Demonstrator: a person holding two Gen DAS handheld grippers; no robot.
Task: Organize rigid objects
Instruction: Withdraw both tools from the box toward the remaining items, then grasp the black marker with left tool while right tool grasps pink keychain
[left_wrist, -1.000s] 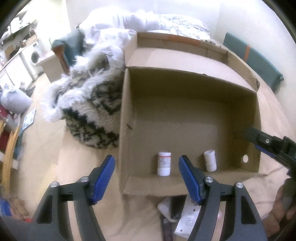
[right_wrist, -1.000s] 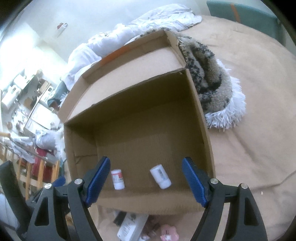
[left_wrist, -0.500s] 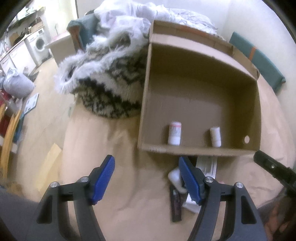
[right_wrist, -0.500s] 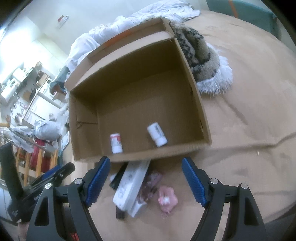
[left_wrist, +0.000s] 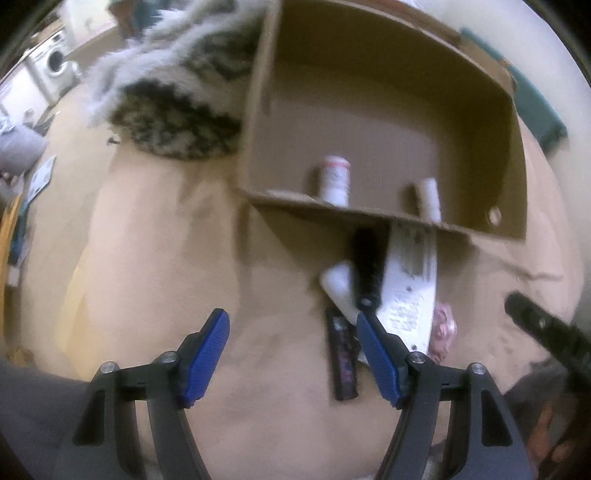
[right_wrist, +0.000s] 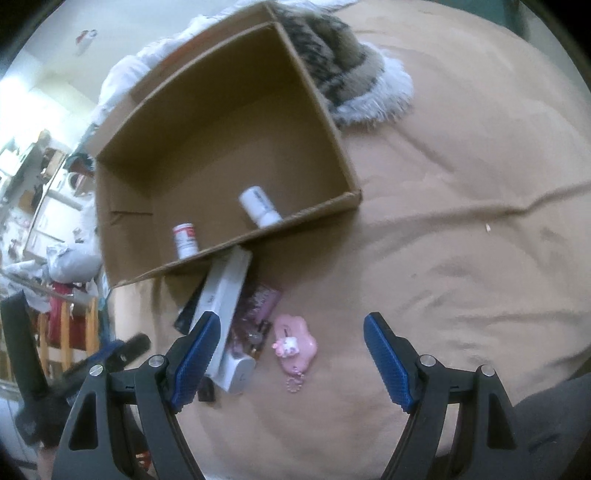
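Observation:
An open cardboard box (left_wrist: 513, 155) (right_wrist: 332, 122) sits on a tan bed cover. Inside stand a red-labelled white bottle (left_wrist: 334, 181) (right_wrist: 184, 240) and a plain white bottle (left_wrist: 428, 197) (right_wrist: 258, 206). In front of the box lie a long white box (left_wrist: 406, 284) (right_wrist: 225, 295), a black brush (left_wrist: 365, 266), a dark flat packet (left_wrist: 341, 362) (right_wrist: 258, 306) and a pink charm (right_wrist: 295, 345) (left_wrist: 443, 328). My left gripper (left_wrist: 293, 350) is open and empty, just left of this pile. My right gripper (right_wrist: 291, 354) is open and empty, above the pink charm.
A shaggy black-and-white blanket (left_wrist: 177, 85) (right_wrist: 343, 74) lies against the box's far side. White bedding (right_wrist: 125, 77) lies behind the box. Room furniture and a washing machine (left_wrist: 55, 62) show beyond the bed edge at the left.
Both grippers have pulled back from the box and now hang over the loose items in front of it. Both stay open and empty.

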